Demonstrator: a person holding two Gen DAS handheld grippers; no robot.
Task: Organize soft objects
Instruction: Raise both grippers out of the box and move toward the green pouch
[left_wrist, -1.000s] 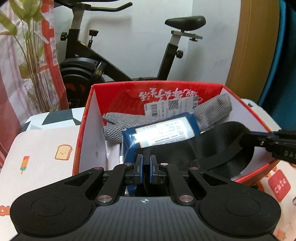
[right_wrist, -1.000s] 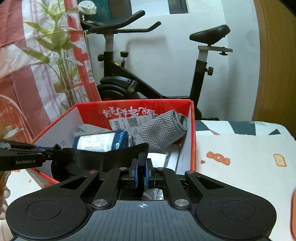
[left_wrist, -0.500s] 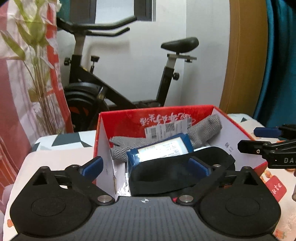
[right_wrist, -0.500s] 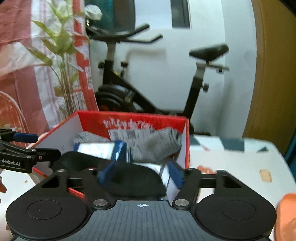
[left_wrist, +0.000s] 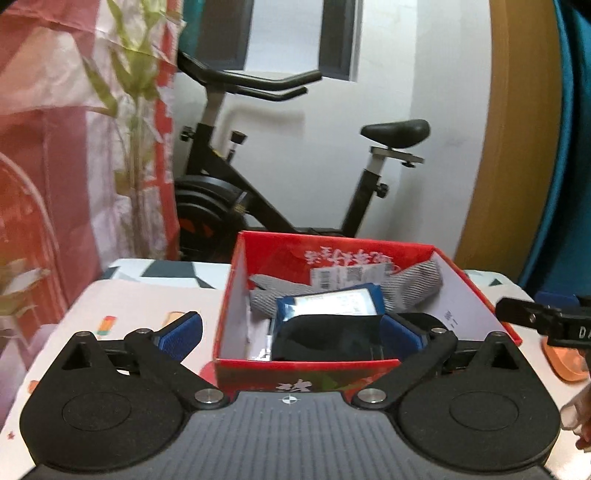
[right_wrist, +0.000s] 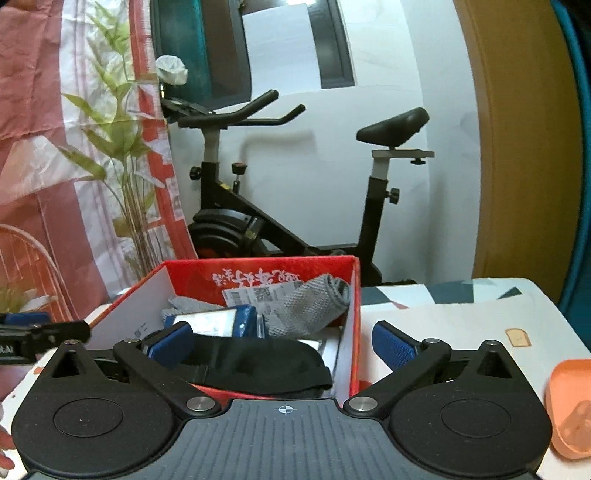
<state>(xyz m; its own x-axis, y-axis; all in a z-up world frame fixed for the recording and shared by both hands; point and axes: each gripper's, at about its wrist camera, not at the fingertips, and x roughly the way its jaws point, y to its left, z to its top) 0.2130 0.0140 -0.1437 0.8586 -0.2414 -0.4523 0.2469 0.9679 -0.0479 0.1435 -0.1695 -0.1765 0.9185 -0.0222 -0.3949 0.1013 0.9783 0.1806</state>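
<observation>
A red box (left_wrist: 476, 286) (right_wrist: 355, 295) stands on the patterned table. In it lie a black soft cloth (left_wrist: 325, 338) (right_wrist: 258, 363), a blue packet (left_wrist: 332, 301) (right_wrist: 210, 321) and a grey knitted cloth (left_wrist: 417, 286) (right_wrist: 306, 302). My left gripper (left_wrist: 291, 332) is open and empty, held just before the box's near wall. My right gripper (right_wrist: 284, 345) is open and empty, with its left pad over the box and its right pad outside it. Each gripper's tip shows at the edge of the other's view.
An exercise bike (left_wrist: 280, 199) (right_wrist: 295, 206) stands behind the table against the white wall. A plant (right_wrist: 122, 158) and red-white curtain are at the left. An orange object (right_wrist: 569, 406) lies at the table's right. A wooden panel (left_wrist: 517, 147) is at the right.
Both grippers opened and let go of the black cloth, which now lies in the box. Both have drawn back and up from the box.
</observation>
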